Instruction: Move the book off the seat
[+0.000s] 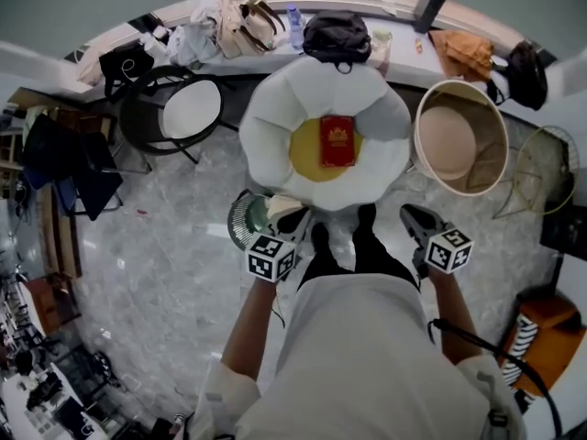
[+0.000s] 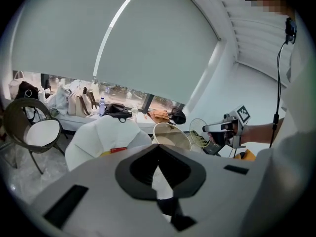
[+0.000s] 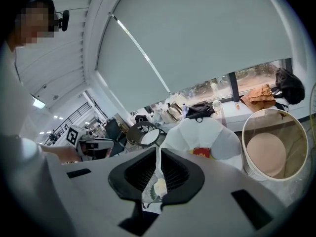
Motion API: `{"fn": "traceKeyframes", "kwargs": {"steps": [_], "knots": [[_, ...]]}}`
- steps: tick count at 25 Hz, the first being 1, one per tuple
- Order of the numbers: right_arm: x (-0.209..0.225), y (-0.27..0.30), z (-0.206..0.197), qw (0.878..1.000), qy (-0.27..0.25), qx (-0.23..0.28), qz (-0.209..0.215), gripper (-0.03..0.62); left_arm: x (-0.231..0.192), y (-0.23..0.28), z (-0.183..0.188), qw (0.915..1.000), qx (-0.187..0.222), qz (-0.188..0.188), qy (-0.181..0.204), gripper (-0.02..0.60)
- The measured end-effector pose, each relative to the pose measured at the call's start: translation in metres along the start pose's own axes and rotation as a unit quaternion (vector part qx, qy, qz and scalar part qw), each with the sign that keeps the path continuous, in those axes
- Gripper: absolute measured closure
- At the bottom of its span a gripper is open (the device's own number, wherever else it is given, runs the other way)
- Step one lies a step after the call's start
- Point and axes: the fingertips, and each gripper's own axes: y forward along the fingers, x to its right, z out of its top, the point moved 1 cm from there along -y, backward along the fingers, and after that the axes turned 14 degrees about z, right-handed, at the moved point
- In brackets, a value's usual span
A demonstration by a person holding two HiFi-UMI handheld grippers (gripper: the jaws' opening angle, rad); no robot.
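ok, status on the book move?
Left hand-held gripper and right hand-held gripper shut, empty. Red book flat on seat centre, untouched. Nothing on it.

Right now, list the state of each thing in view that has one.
book, closed, lying flat, not yet moved
seat, book resting on its yellow centre
left gripper, shut, empty
right gripper, shut, empty
tub chair, empty
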Motion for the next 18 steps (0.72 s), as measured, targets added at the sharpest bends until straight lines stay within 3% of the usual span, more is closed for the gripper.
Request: {"fn": "traceKeyframes", "kwargs": {"steps": [9,18], "knots": [[0.073,0.011,0.023,0.997,-0.015,-0.053,0.055,0.543,0.020,0.056,0.009,0.9975,0.014,0.058,-0.039,0.580],[0.136,0.028,0.025,0.993,-0.014,-0.089,0.076,0.543,0.027,0.108,0.011,0.9953,0.009,0.081,-0.054,0.578]]}}
